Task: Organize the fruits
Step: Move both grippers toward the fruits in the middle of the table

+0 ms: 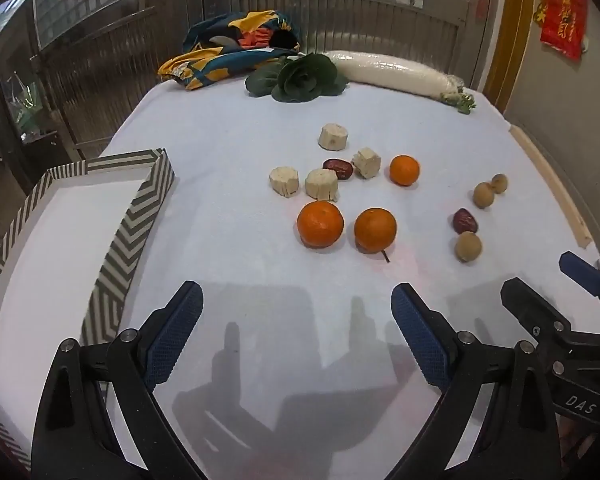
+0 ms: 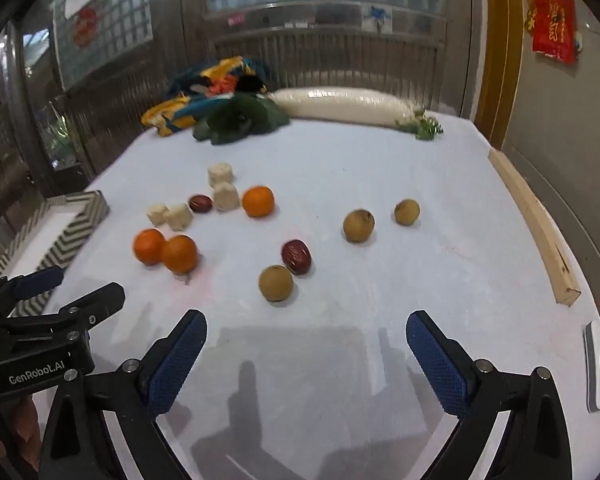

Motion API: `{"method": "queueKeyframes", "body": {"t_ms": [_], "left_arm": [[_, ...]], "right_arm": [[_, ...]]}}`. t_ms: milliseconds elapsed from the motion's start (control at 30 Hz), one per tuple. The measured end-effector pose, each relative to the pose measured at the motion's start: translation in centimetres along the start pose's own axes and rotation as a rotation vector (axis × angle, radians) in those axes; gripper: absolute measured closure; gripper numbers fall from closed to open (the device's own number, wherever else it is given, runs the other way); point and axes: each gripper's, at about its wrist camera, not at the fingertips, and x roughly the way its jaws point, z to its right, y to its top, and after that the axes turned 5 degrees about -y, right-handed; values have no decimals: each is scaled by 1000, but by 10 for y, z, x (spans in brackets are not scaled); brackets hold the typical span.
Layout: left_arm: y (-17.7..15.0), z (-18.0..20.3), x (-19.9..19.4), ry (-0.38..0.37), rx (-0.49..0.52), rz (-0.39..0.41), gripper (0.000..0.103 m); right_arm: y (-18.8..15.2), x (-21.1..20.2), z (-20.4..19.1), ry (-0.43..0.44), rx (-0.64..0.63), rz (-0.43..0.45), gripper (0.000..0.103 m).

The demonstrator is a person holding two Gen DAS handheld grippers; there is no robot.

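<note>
The fingers point(image 1: 182, 332) on the left gripper point(image 1: 296, 336) are spread about as wide as they go with nothing between them, and the right gripper point(image 2: 306, 356) is the same deal: blue pads wide apart, empty, both hanging over bare white cloth at the near edge of the desk point(image 1: 228, 128).

So no sorting has happened yet, looks like the very start. The fruit is all loose on the cloth: three oranges point(image 1: 320, 224) in the middle, two of them side by side nearest the left gripper, a few pale cut chunks point(image 1: 284, 181) just behind them with a red date point(image 1: 338, 168) tucked in, and off to the right a second date point(image 2: 296, 256) with three small brown round fruits point(image 2: 276, 283) around it. The striped tray point(image 1: 118, 240) sits at the left, looks empty, and is probably where stuff goes.

Next move is likely a pick. The left gripper has the oranges straight ahead, the right has the brown fruit and date just past its tips. Round things roll, so the pads need to come down centred around one before squeezing.
</note>
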Motion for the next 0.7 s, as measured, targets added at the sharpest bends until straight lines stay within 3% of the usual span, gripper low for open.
{"method": "queueKeyframes", "body": {"t_ms": [333,700], "left_arm": [[-4,-7,-17,5,0,27,7],[-6,-5,-14,-10,1,12,7]], "right_arm": [[-10,-23,-8,44,-28,43,4],[-11,-18,-6,113,-27,20,23]]}}
